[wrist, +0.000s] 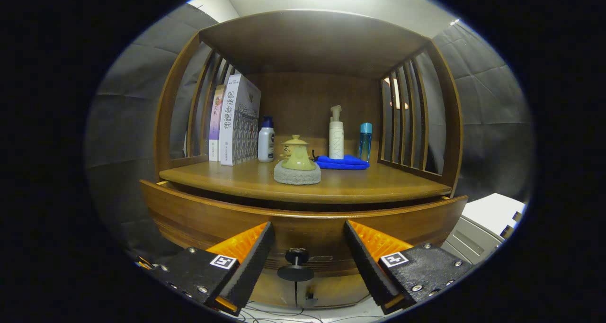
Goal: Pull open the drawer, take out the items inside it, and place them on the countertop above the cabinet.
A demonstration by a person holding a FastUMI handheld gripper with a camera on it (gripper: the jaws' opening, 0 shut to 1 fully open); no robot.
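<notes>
On the countertop (331, 185) stand two books (234, 124) and three bottles (336, 133). The drawer (303, 223) runs crosswise, its one knob (296, 265) pointing toward the spread, empty gripper (307, 261).

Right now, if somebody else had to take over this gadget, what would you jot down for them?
Gripper: fingers open, either side of the drawer knob, not touching it.
Drawer: pulled out slightly, a dark gap under the countertop; its contents are hidden.
Countertop already holds books, bottles, a blue cloth and a lidded pot on a grey pad.
Done: drawer started.
Left: grip the knob, pull fully open, lift the items onto the countertop.
</notes>
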